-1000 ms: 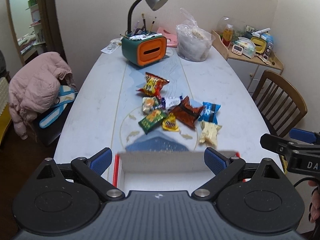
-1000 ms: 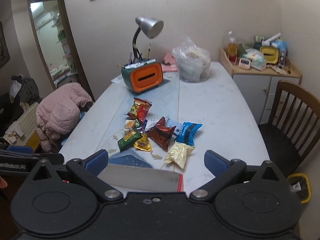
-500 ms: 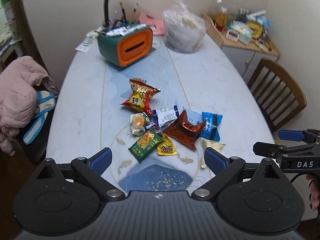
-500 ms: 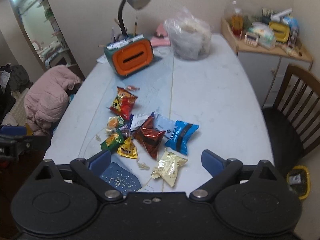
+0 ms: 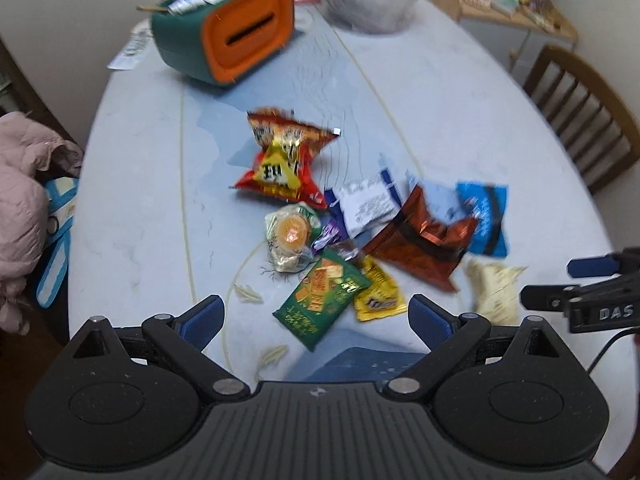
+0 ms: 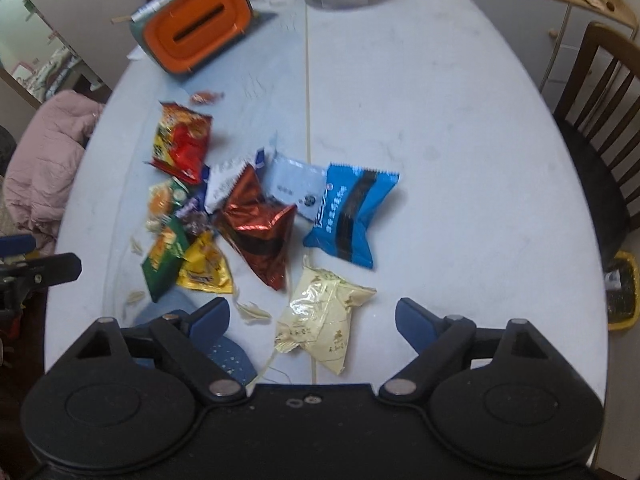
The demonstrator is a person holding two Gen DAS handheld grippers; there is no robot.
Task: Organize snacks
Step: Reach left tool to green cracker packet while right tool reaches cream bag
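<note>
Moved: both claws have come down and forward over the snack pile since a second ago; the white box edge seen then is out of view.
Right claw (image 6: 312, 314): spread, empty; its jaws have just been closing a little, above the cream packet (image 6: 320, 316) on the desk (image 6: 460, 160).
Left claw (image 5: 316, 318): spread wide, holding nothing, over the green packet (image 5: 322, 300).
Snacks: loose cluster mid-desk; blue packet (image 6: 350, 214) beside the brown foil packet (image 6: 260, 228), red packet (image 5: 282, 158) farthest back.
</note>
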